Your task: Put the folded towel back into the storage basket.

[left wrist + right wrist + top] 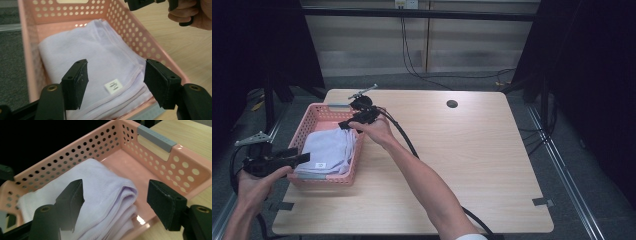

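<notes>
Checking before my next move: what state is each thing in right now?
Towel: folded, lying in the basket, held by neither gripper.
Basket: upright on the table, far end bare.
Left gripper: open, jaws apart above the towel's near edge.
Right gripper: open, jaws apart over the towel's folded end.
Table: carries the basket at its left side.

The high view is looking forward and down over the whole desk (452, 165) from afar; the left gripper view and right gripper view are peering close into the pink basket (140, 35) from opposite ends, sharing the folded towel (100, 182)
</notes>
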A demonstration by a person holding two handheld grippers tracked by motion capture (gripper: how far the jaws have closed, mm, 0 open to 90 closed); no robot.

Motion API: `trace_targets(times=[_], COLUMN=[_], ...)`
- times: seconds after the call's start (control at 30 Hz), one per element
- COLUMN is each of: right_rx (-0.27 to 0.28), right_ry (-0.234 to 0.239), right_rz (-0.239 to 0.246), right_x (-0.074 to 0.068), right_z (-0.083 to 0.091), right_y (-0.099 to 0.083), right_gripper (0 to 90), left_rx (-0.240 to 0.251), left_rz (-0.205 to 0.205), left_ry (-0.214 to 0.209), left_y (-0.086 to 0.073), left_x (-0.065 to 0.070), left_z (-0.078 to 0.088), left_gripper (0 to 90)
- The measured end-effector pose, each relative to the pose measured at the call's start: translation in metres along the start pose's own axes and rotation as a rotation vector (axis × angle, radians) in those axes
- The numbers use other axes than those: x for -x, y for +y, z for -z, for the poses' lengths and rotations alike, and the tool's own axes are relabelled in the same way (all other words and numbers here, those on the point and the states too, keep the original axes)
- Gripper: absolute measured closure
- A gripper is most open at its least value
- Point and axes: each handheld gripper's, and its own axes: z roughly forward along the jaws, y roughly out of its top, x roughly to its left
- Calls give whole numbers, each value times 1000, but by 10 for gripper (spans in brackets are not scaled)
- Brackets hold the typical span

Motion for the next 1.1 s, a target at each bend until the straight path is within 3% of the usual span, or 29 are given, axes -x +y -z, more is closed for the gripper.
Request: trace_targets(times=[0.2,0.33,0.37,0.47,0.53,0.7,0.77,1.1], right_rx=[37,70,70,70,75,96,112,131], right_ry=[19,14,8,-10,-14,-24,-34,-74], right_rz=[36,53,57,72,72,54,52,58], right_x=[3,4,4,7,9,17,19,23], right_z=[40,70,77,95,107,133,144,207], right_y=[-14,-23,-25,-31,-36,-57,-65,-114], right_gripper=[297,300,301,310,317,333,342,345], left_rx=[-24,-31,-27,-33,-5,-22,-12,-59], left_rz=[-53,-66,-60,-31,1,-64,-74,-128], left_ry=[-41,-16,-16,34,7,-27,-54,-139], left_y=[2,5,5,3,-1,-3,-4,-11], left_x=[31,48,52,63,70,95,106,146], left_z=[-14,-19,-21,-26,-30,-43,-48,-83], left_gripper=[349,347,334,337,336,347,347,357])
